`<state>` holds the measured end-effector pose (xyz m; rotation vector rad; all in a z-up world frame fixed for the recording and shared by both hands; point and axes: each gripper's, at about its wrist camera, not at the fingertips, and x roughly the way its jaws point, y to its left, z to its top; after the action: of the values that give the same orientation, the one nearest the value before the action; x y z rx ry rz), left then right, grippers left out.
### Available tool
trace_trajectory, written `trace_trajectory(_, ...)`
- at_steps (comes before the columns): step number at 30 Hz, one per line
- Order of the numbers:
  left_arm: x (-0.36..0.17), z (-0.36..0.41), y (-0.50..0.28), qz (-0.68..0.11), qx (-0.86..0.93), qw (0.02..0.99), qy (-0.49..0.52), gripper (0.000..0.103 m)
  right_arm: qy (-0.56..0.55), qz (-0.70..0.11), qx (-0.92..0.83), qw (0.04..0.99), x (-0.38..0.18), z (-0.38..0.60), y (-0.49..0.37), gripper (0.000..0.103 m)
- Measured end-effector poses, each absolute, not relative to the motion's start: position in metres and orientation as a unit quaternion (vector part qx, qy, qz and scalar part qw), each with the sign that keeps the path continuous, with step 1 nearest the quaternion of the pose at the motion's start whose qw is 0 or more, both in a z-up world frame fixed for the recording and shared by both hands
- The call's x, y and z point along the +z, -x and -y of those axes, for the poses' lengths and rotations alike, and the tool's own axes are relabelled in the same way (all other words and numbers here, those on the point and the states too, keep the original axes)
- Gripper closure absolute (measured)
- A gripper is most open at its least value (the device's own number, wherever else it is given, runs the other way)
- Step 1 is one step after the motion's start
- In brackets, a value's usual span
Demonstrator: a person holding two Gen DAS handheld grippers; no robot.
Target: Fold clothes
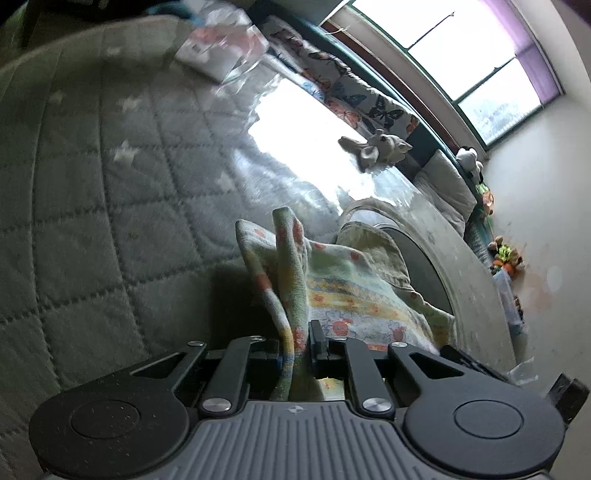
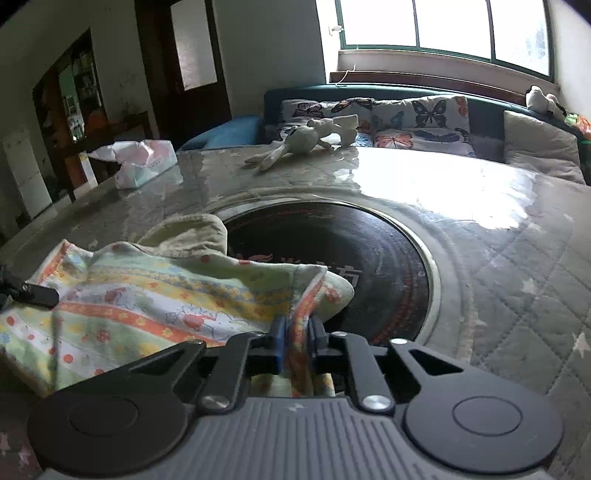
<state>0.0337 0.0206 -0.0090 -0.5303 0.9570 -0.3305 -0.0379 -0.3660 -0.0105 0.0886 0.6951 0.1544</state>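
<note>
Surface [image 2: 517, 258]: quilted grey cover with pale stars under a glossy clear sheet; a round dark inset [image 2: 351, 251] lies at its middle.
Patterned cloth [image 2: 147, 295]: striped, with orange and yellow motifs, lying on the near edge of the surface and partly over the inset's rim; a plain cream cloth [image 2: 188, 232] lies just behind it.
Left tool [image 1: 301, 341]: clenched on an upright fold of the patterned cloth [image 1: 332, 280], which rises between its fingers.
Right tool [image 2: 295, 332]: clenched on a bunched edge of the same cloth, right beside the inset.
Right wrist view only: a plastic-wrapped packet [image 2: 144, 162] at the far left of the surface, a doorway, and the left tool's tip [image 2: 37, 293] touching the cloth's left edge.
Both views: a plush rabbit [image 2: 306, 140], butterfly cushions [image 2: 417, 118], window [image 2: 443, 26].
</note>
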Motion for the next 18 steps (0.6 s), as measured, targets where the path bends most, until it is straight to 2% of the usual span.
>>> trace_trajectory(18, 0.049, 0.049, -0.048, -0.418, -0.224, 0.867, 0.156, 0.093, -0.039, -0.259, 0.039, 0.964, 0.048, 0.389, 0.085, 0.094)
